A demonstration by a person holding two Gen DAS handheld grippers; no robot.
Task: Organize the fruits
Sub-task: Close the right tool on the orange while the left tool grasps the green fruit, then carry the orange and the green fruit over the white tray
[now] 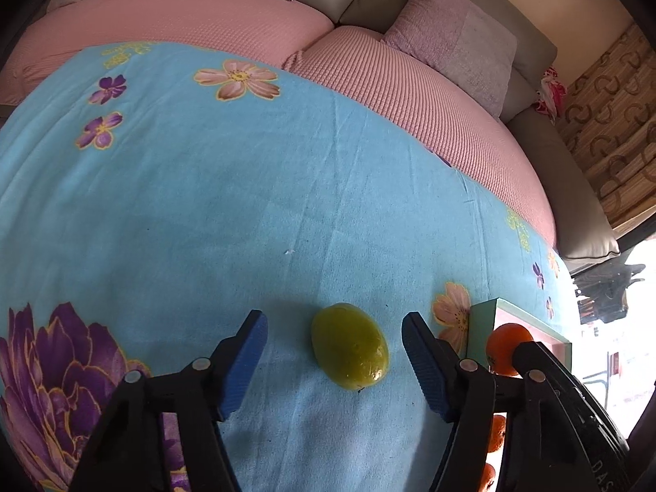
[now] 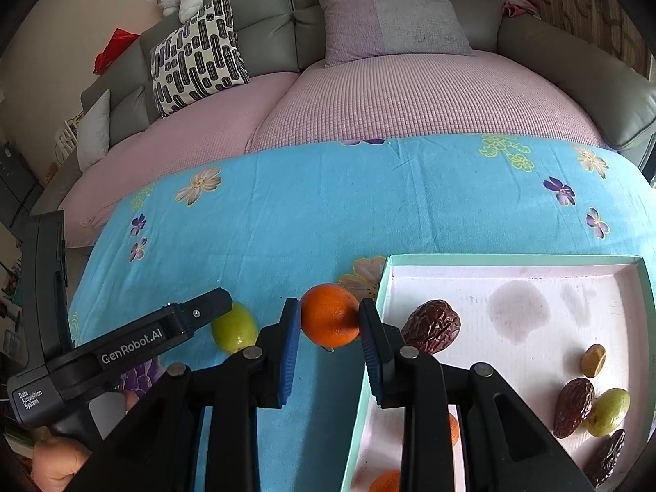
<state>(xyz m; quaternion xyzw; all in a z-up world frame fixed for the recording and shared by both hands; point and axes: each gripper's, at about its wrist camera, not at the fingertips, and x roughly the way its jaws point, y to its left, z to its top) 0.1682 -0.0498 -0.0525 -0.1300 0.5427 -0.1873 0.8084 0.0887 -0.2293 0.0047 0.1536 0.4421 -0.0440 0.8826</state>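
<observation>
A green oval fruit [image 1: 348,346] lies on the blue flowered cloth [image 1: 246,205]. It sits between the blue pads of my left gripper [image 1: 334,317], which is open, with a gap on both sides of the fruit. My right gripper [image 2: 328,307] is shut on an orange [image 2: 330,315], just left of the mint-rimmed box [image 2: 512,260]. The left wrist view shows the same orange [image 1: 506,344] at the box's corner [image 1: 484,320]. In the right wrist view, one finger of the left gripper [image 2: 192,313] partly hides the green fruit [image 2: 233,328].
The box holds dark wrinkled dates [image 2: 432,326], a green fruit [image 2: 609,410], a small brownish one [image 2: 593,360] and partly hidden oranges [image 2: 387,481]. Behind the cloth is a grey sofa with a pink cover [image 2: 389,94] and cushions [image 2: 197,57]. A hand [image 2: 53,459] holds the left gripper.
</observation>
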